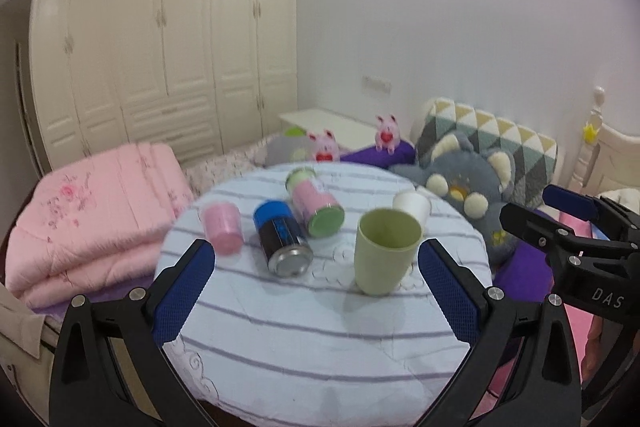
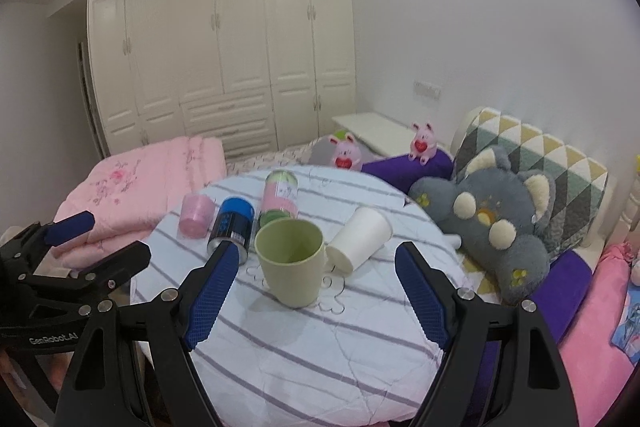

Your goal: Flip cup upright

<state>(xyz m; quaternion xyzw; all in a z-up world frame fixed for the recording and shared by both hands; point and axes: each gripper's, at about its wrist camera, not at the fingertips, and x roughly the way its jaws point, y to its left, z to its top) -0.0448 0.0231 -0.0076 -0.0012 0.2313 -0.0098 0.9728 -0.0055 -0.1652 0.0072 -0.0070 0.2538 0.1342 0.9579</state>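
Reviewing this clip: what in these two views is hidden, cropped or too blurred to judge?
- White paper cup: left wrist view, mostly hidden behind the green cup; only the right view shows it lying on its side.
- Blue can: right wrist view, its lower end is covered by a finger of the right gripper.
- Pink-labelled bottle: label print is blurred in both views.
- Pink cup: too blurred to tell its state.

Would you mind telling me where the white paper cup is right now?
The white paper cup lies on its side on the striped round table, just right of the upright green cup and left of the grey plush toy.
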